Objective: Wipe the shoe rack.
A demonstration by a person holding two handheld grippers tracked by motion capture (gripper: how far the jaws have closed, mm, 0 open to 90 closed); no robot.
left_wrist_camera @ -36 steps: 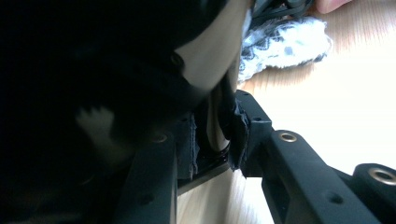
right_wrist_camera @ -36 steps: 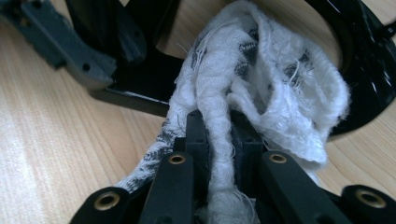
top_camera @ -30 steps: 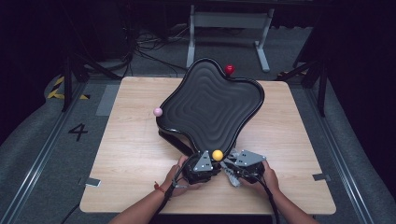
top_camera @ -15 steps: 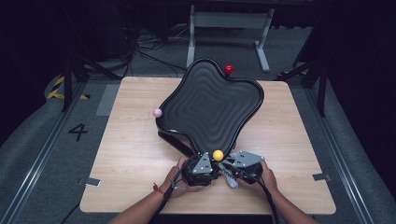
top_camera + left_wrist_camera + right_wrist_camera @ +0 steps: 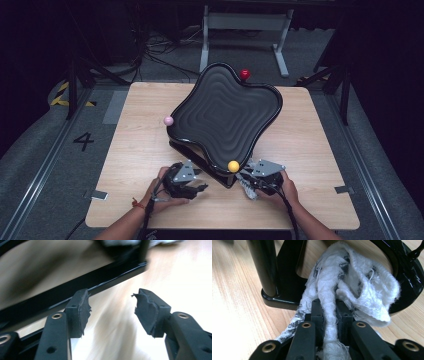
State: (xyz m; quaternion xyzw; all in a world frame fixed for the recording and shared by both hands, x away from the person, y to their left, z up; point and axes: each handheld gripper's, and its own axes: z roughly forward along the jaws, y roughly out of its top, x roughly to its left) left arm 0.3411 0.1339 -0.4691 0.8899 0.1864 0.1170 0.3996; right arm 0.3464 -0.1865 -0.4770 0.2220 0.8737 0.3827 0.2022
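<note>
My R gripper (image 5: 329,315) stayed clamped on the cloth (image 5: 352,287) by the tray (image 5: 225,115); L gripper (image 5: 111,307) jaws had just been opening, approx half apart, nothing between.

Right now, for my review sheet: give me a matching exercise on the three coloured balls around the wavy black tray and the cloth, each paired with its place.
Things:
1. red ball
2. pink ball
3. yellow ball
4. white knitted cloth

Places:
A. clamped in the right tongs
B. far edge of the wavy black tray
C. tray's near edge, between the hands
D. tray's left edge

Pairs: 1-B, 2-D, 3-C, 4-A
</note>
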